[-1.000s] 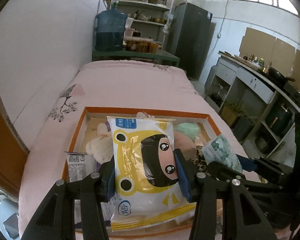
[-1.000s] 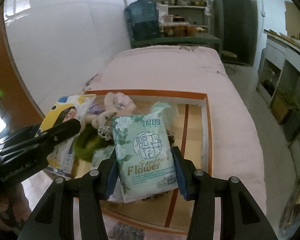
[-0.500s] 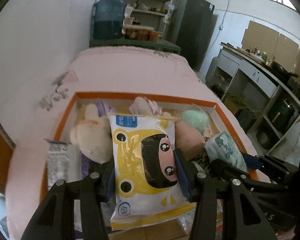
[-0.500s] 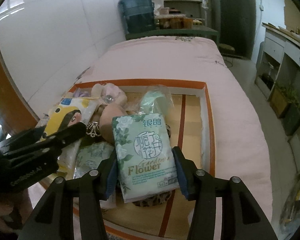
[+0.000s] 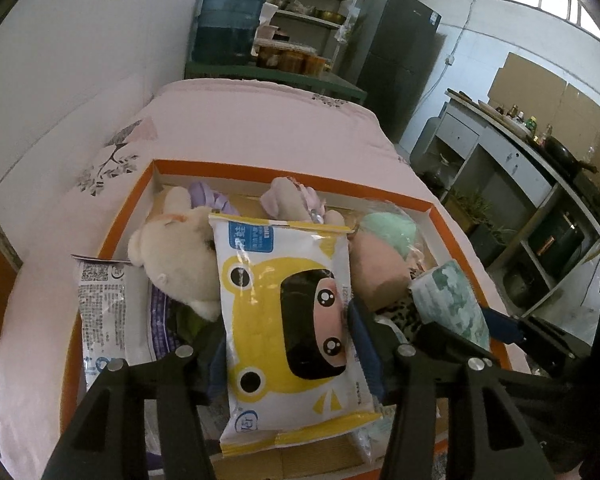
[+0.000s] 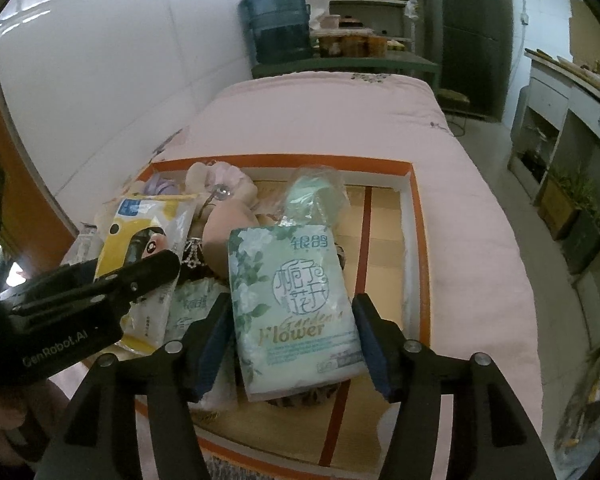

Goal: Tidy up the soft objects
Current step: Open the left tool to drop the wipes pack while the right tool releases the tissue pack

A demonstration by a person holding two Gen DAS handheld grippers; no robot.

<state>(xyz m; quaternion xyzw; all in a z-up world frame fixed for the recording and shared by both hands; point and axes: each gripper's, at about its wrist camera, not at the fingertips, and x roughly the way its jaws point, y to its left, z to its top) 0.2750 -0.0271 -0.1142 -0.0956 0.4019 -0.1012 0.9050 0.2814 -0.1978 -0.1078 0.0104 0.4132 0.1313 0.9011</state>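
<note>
Both grippers are over the shallow orange-rimmed box (image 5: 284, 170) that sits on the pink bed (image 5: 240, 120), and each one has a packet pinched in it. The left gripper (image 5: 290, 344) has its fingers (image 5: 366, 340) clamped on either side of a yellow wet-wipe pack (image 5: 288, 320) printed with a cartoon child's face, held lengthwise so its blue-labelled end points away toward the far rim of the box. The right gripper (image 6: 296, 336) grips a pale green tissue pack (image 6: 292, 300) marked "Gardenia Flower", its blue-padded fingers (image 6: 214, 340) pressed against the pack's two long edges; it hangs above the near middle of the box, with the bare striped floor of the box showing to its right. Seen from the right wrist, the yellow pack and the left gripper are just to the left of the green one, close but apart. Under and around them the box is crowded: a cream plush toy (image 5: 180, 256) lies at the left, touching the yellow pack's edge, a small pinkish plush (image 5: 288, 196) sits against the far wall, and a peach cushion-like lump (image 5: 376, 268) with a mint-green soft thing in clear wrap (image 5: 388, 228) lies to the right. A white printed sachet (image 5: 100, 308) rests over the box's left rim. Another green tissue pack (image 6: 192, 308) lies flat in the box between the two grippers.
</note>
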